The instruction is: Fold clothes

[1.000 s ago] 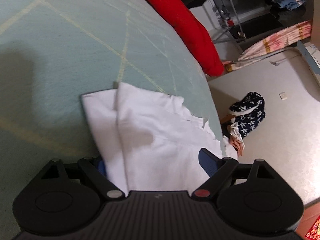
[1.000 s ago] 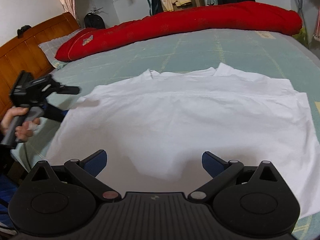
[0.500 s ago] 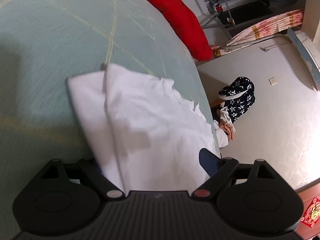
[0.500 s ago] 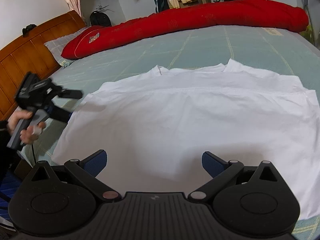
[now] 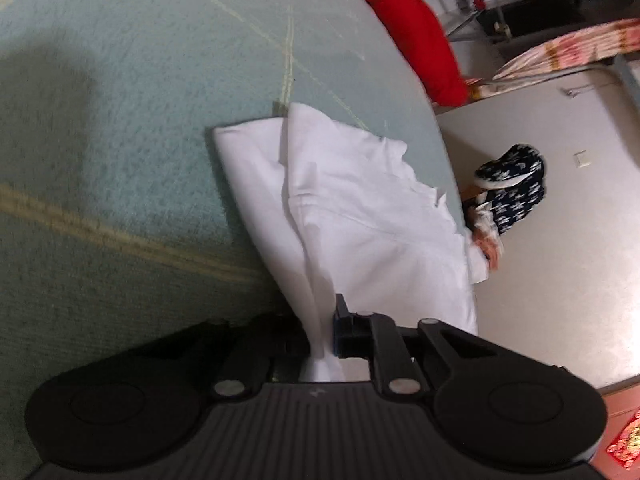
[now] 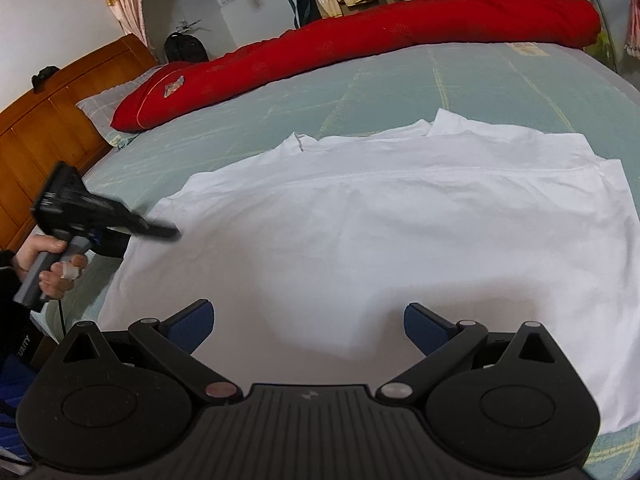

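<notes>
Left wrist view: the left gripper (image 5: 322, 340) has just been closing and now pinches the near edge of the white shirt (image 5: 352, 216) between its blue pads; the cloth stretches away ahead of the fingers across the green bedspread (image 5: 120, 120), with a red quilt (image 5: 408, 28) far ahead to the right and a dark patterned slipper (image 5: 516, 184) on the floor to the right. Right wrist view: the right gripper (image 6: 308, 326) stands released, jaws wide apart just above the shirt (image 6: 380, 232), which lies spread flat ahead of it. To its left, a hand (image 6: 48, 264) holds the left gripper (image 6: 160, 232) at the shirt's edge. The red quilt (image 6: 360, 48) lies along the far side.
</notes>
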Demonstrator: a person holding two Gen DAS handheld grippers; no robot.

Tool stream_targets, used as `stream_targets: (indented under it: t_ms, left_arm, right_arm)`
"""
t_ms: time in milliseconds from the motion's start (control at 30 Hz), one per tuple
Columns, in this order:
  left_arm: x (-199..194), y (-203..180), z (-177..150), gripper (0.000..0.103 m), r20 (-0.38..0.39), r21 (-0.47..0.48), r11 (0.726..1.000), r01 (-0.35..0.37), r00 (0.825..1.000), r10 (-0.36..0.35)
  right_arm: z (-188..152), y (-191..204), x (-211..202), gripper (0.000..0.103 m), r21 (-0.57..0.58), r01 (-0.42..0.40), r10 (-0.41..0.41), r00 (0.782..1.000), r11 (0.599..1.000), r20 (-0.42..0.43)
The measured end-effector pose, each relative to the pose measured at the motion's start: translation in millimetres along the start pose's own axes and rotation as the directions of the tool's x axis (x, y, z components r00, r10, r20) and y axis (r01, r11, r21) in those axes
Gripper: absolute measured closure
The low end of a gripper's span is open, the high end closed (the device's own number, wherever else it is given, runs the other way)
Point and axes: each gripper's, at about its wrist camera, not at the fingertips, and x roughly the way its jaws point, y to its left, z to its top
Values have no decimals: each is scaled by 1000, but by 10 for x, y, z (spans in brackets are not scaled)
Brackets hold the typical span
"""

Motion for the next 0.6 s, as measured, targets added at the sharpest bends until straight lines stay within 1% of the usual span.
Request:
stream_targets:
  t_ms: [100, 200, 267, 367, 467, 600]
  left_arm:
    - [0, -93, -25, 90, 11, 49, 998, -42, 999, 41]
    - [-11, -145, -31, 90, 15, 70, 995, -66, 998, 65]
    - [-29, -150, -39, 90, 20, 72, 995, -69, 998, 68]
    - [-41, -132, -46, 90, 31, 69, 996, -61, 998, 59]
    - [-26, -121, -55, 90, 38, 73, 996, -59, 998, 57]
    - [-27, -111, -53, 90, 39, 80, 995, -58, 998, 56]
  right_arm:
    - [10, -13, 4, 0, 7, 6, -6, 1000, 1000, 2]
    - [66, -1, 30, 0, 21, -14, 14, 1000, 1000, 5]
    - [122, 40, 52, 0, 18, -29, 28, 1000, 999, 12]
    - [214, 93, 118, 0, 42, -60, 59, 998, 997, 27]
    - [300, 141, 217, 0, 71, -72, 70, 997, 995, 34]
    - [395, 241, 384, 0, 50, -62, 60, 997, 997, 39]
